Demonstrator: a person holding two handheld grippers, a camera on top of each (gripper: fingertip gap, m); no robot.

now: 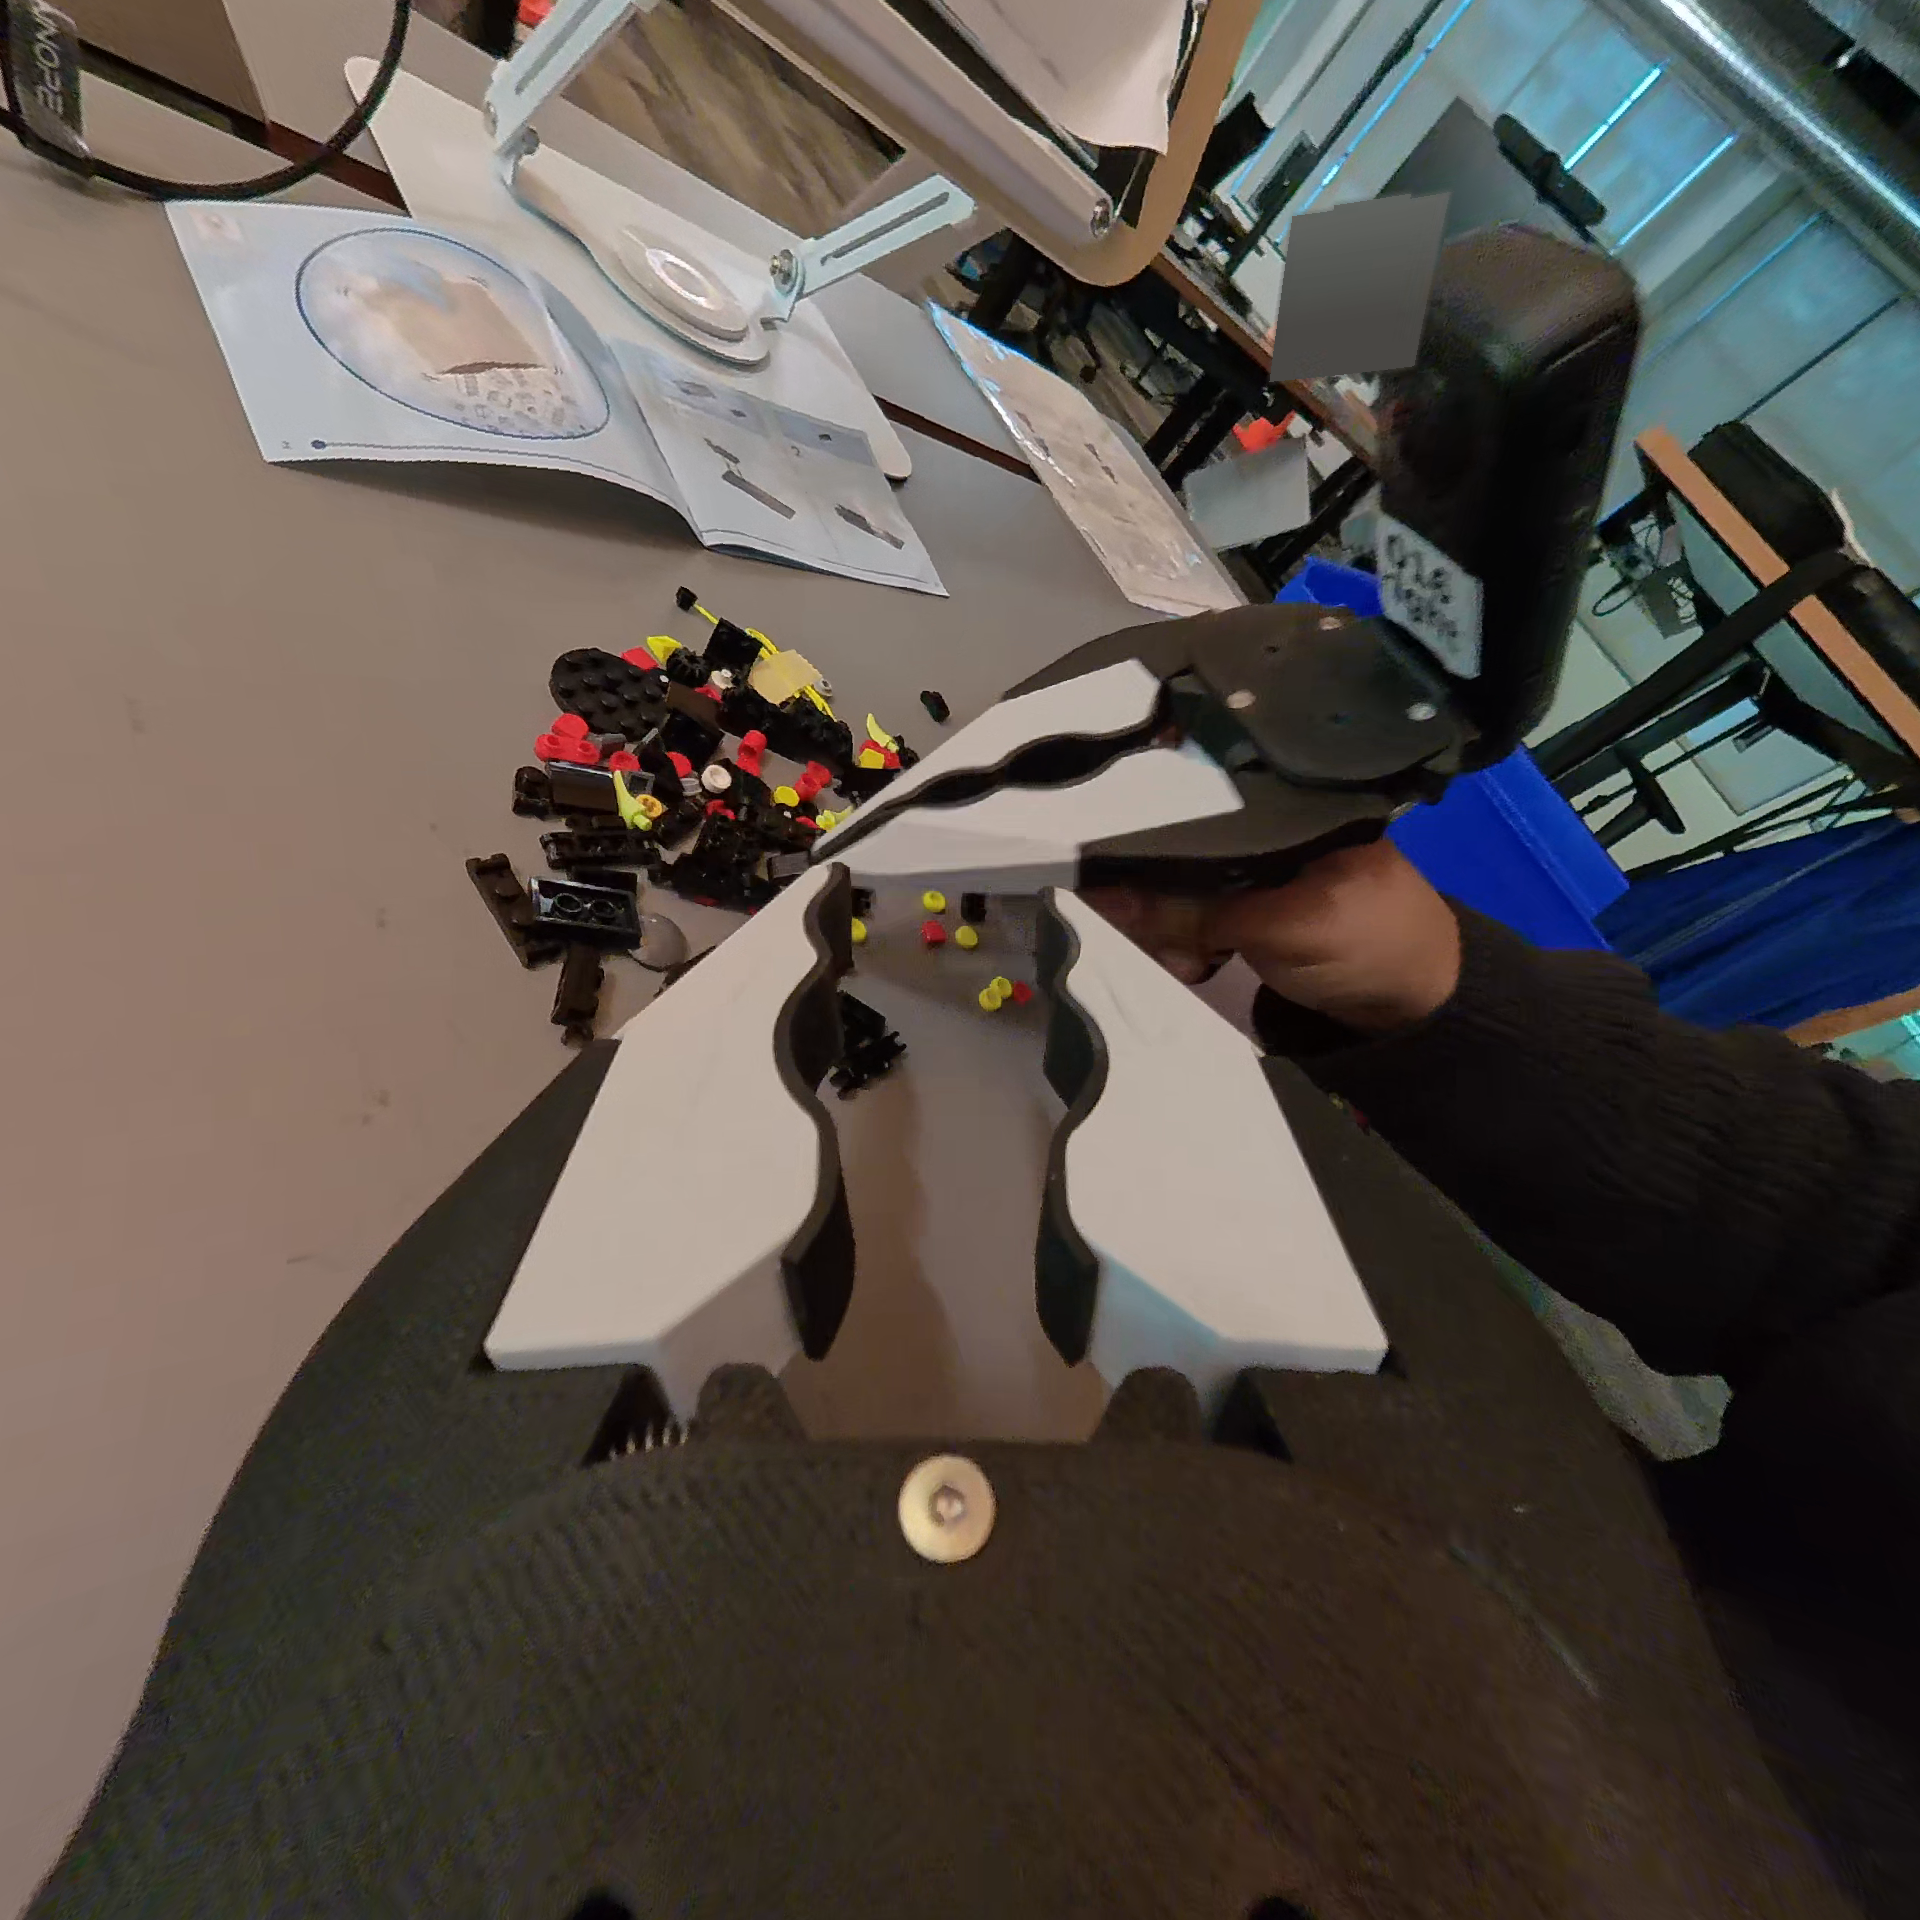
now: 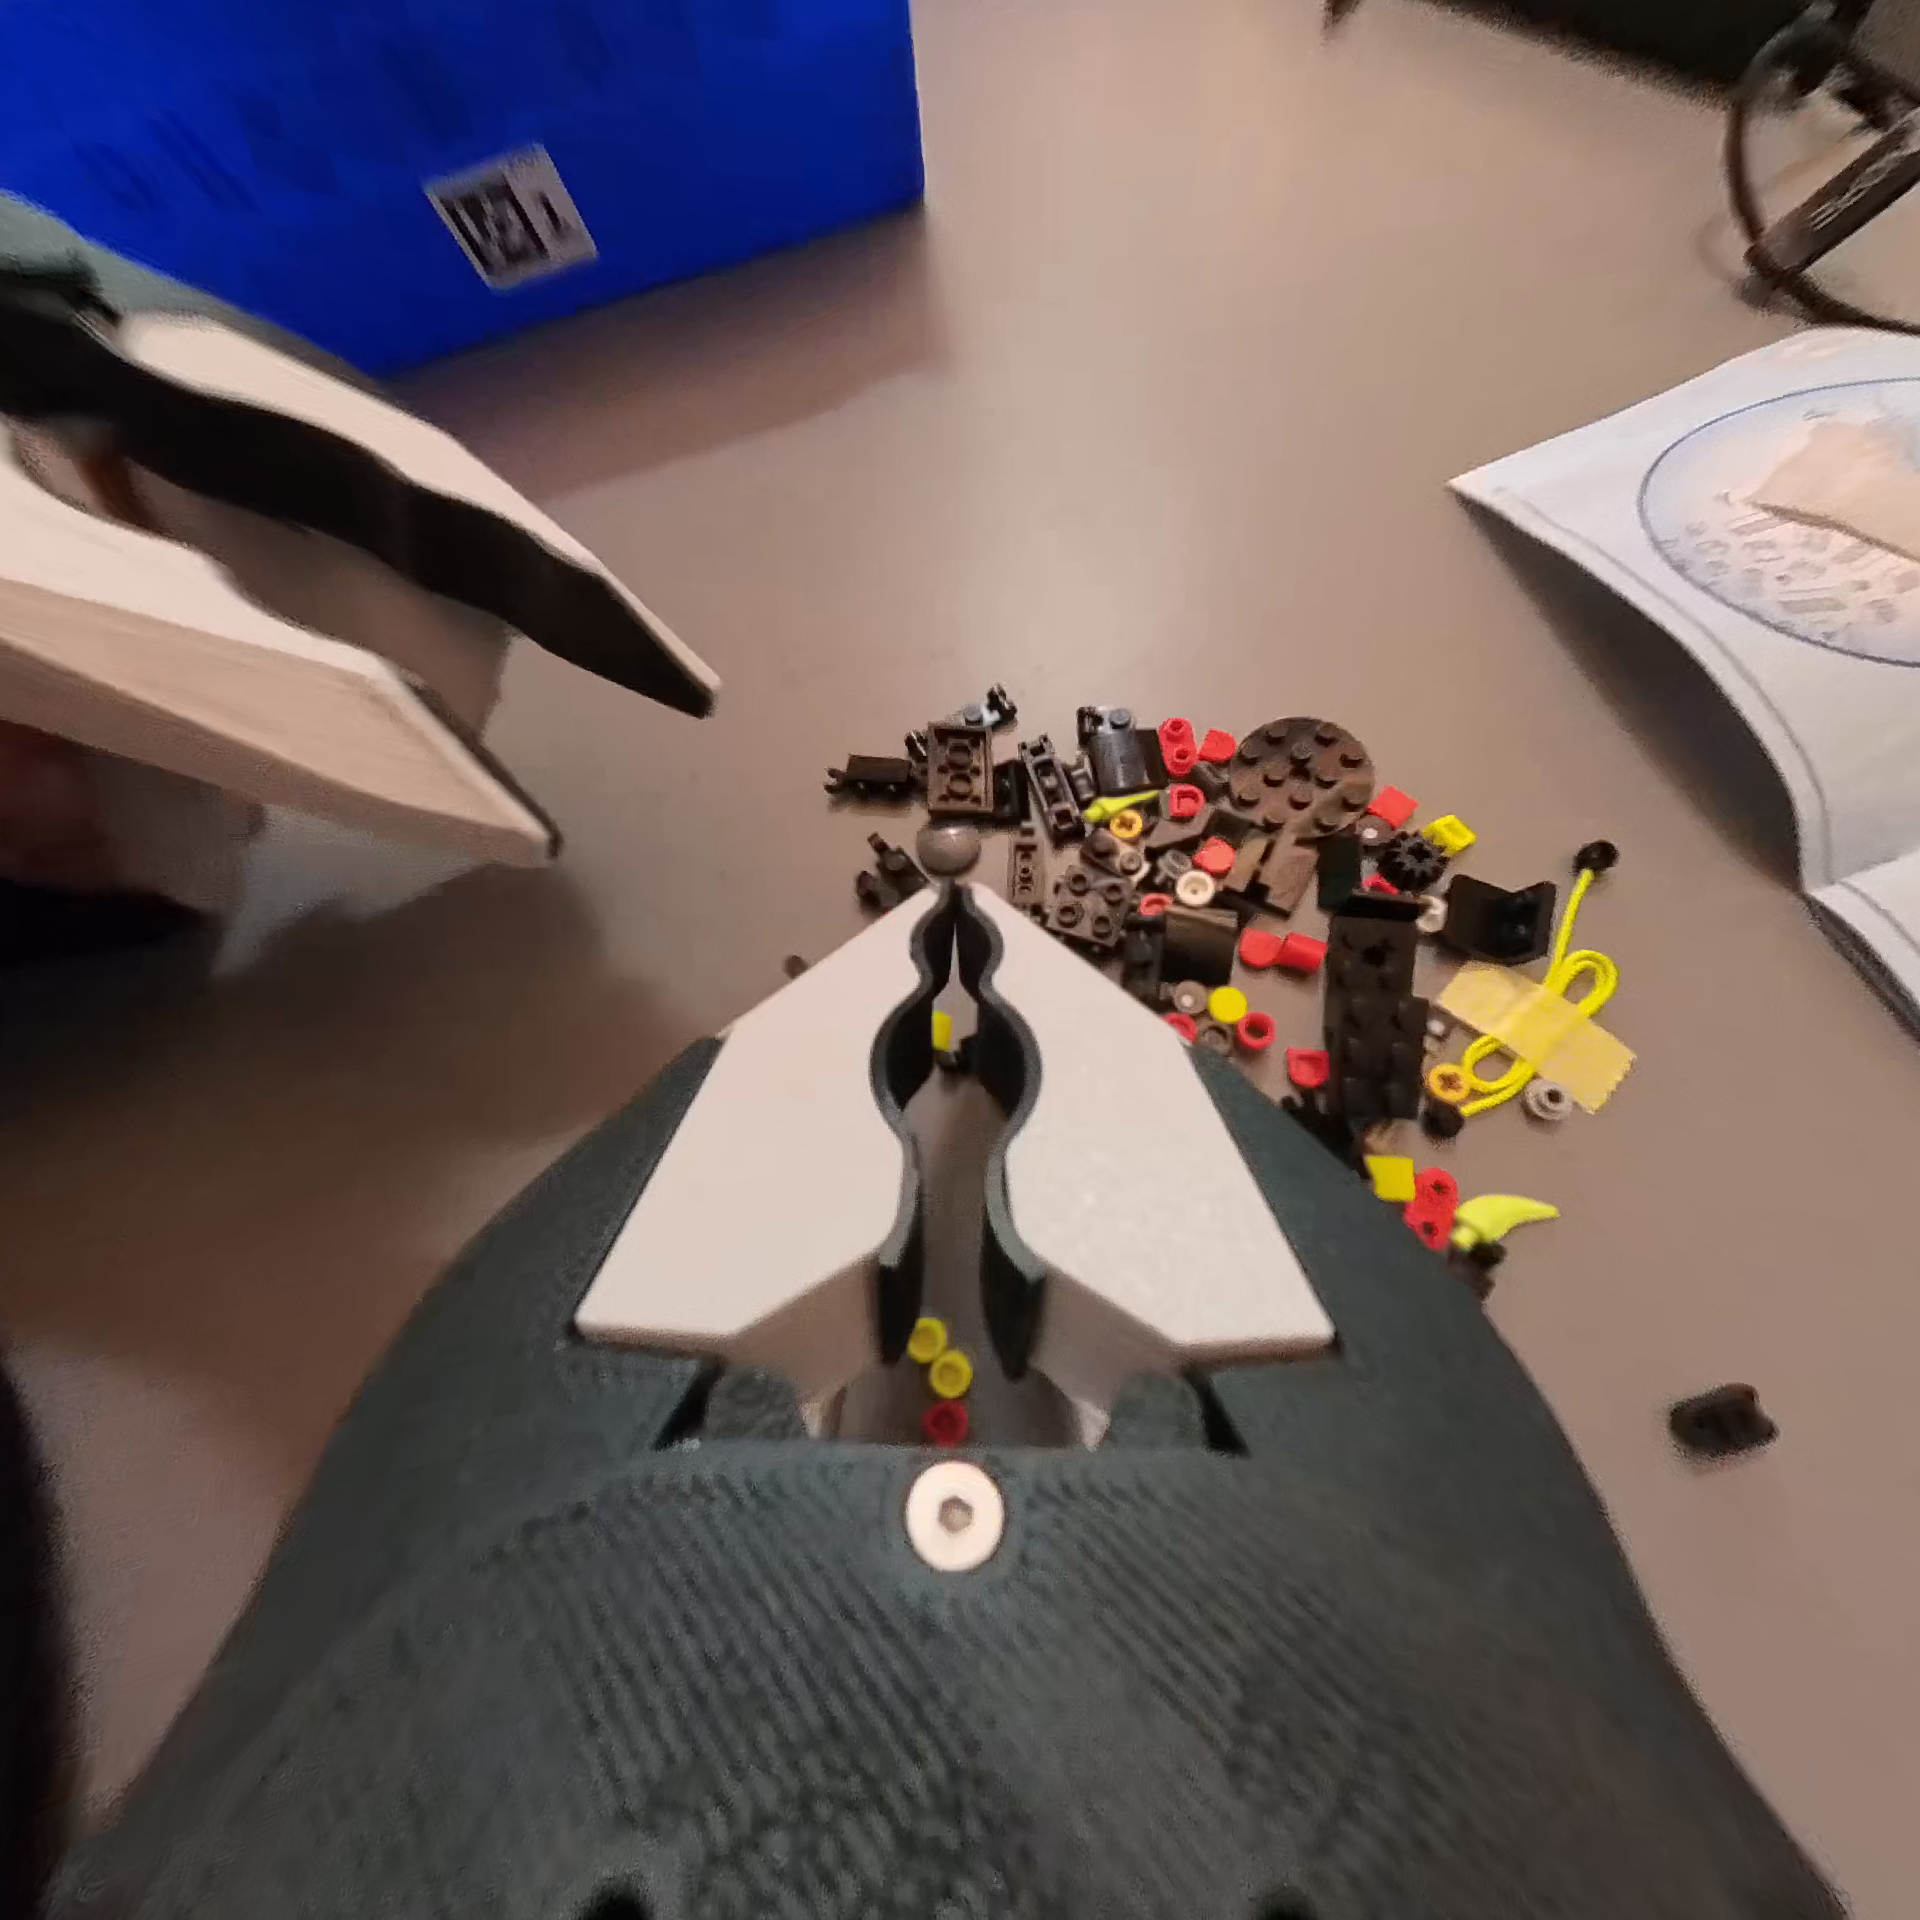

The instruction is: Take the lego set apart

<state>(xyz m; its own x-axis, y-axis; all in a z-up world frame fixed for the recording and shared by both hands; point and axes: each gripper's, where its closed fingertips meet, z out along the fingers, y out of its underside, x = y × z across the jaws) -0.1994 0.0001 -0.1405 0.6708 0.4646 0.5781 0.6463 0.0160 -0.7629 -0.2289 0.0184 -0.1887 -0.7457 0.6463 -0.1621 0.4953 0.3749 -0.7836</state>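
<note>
On a grey counter [image 2: 1195, 416], the lego set [image 2: 1226, 914] lies almost wholly in loose pieces; left gripper [image 1: 940, 904] jaws released, right gripper [image 2: 954, 896] jaws clenched, apparently empty.

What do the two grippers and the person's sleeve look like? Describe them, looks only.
Both are alike: the left gripper and right gripper have a black, ribbed-textured body with one silver screw at its centre. Each carries two pale grey wedge-shaped fingers lined with wavy black pads. In the left wrist view, the right one shows a black camera block with a white sticker. The sleeve is dark ribbed knit.
</note>
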